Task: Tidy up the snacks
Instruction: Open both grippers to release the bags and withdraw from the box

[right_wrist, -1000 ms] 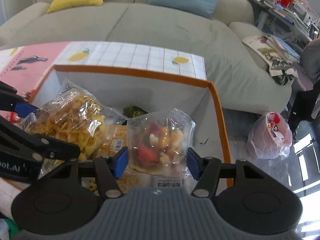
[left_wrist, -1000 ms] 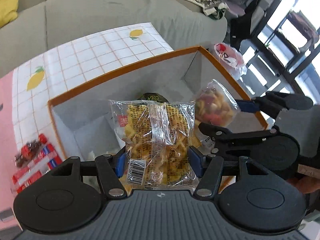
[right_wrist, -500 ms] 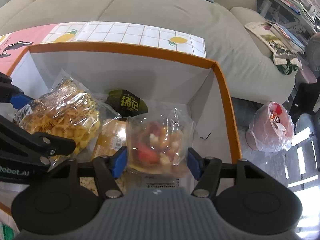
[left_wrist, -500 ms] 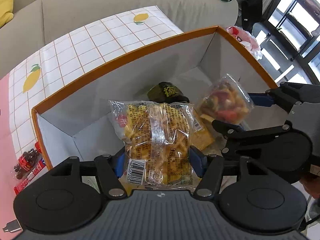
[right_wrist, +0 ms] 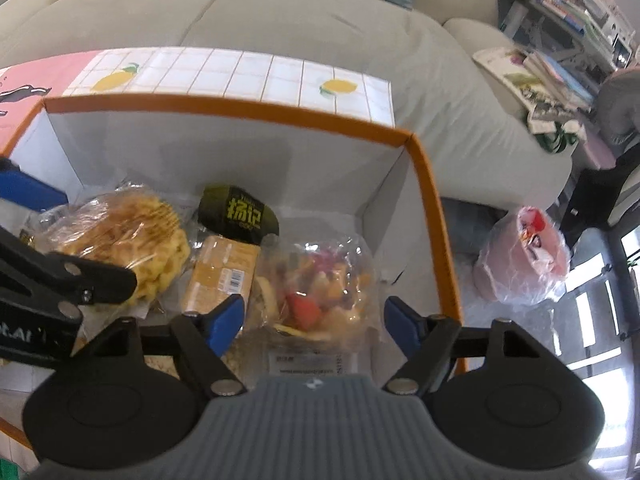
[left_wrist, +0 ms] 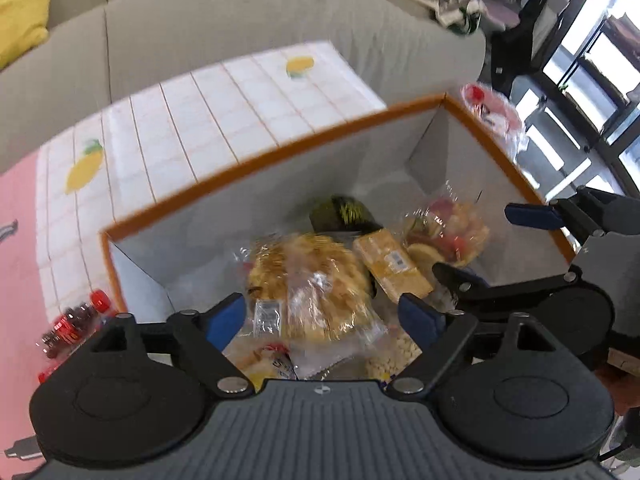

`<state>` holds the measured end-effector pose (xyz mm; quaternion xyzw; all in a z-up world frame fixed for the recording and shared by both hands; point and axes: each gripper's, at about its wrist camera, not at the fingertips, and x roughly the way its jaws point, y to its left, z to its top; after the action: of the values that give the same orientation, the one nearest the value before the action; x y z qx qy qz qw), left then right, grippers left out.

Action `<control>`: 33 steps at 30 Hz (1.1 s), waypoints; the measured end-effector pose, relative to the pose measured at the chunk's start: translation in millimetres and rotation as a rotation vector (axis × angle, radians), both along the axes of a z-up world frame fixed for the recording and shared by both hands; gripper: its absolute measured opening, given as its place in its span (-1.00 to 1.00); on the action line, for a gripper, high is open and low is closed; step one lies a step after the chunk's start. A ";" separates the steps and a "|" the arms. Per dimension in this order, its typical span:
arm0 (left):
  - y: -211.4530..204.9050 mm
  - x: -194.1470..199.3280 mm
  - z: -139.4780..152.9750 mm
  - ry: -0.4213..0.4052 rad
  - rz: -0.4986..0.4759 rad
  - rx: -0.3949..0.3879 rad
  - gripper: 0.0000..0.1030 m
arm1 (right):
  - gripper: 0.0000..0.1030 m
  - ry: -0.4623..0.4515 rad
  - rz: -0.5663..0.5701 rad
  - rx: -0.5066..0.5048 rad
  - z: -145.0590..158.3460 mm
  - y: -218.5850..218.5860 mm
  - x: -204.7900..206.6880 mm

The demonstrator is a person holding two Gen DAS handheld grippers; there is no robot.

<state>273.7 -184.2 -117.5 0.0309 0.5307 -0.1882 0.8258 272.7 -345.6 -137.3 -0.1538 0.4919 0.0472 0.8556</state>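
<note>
Two grippers point down into the orange-rimmed box: the left gripper has just spread its fingers wide, with the waffle bag lying loose between them on the snack pile, and the right gripper has just been opening too, its blue fingers clear of the mixed-candy bag between them. Just beyond lie a yellow cracker pack and, farther back, a dark green pouch. Outside the box sit red packets on the tabletop, with a grey sofa behind.
</note>
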 end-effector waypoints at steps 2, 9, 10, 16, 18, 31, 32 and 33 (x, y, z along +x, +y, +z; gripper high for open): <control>5.6 -1.5 7.4 -0.009 0.007 -0.028 1.00 | 0.58 -0.005 -0.003 -0.008 5.5 0.9 -0.2; 16.5 -12.8 31.2 -0.055 0.014 -0.068 1.00 | 0.61 -0.027 -0.061 0.012 27.0 4.7 -10.8; 17.2 -14.9 35.1 -0.060 0.015 -0.074 1.00 | 0.64 -0.032 -0.073 0.014 30.5 5.9 -13.2; 28.1 -31.0 59.8 -0.098 0.007 -0.108 1.00 | 0.74 -0.066 -0.112 0.033 49.3 16.3 -31.1; 35.4 -38.2 69.5 -0.117 0.013 -0.109 1.00 | 0.75 -0.075 -0.128 0.051 56.8 20.8 -38.3; 118.1 -96.4 104.0 -0.198 0.158 -0.235 1.00 | 0.85 -0.234 -0.209 0.237 99.1 65.9 -96.1; 124.4 -100.2 104.0 -0.204 0.169 -0.236 1.00 | 0.85 -0.248 -0.213 0.250 100.0 68.7 -100.6; 131.7 -104.8 103.7 -0.208 0.183 -0.236 1.00 | 0.85 -0.260 -0.218 0.265 101.3 72.1 -104.4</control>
<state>168.9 -52.5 -13.8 -0.0953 0.4171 -0.1688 0.8880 168.2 -273.5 -35.9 0.0094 0.3807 -0.0014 0.9246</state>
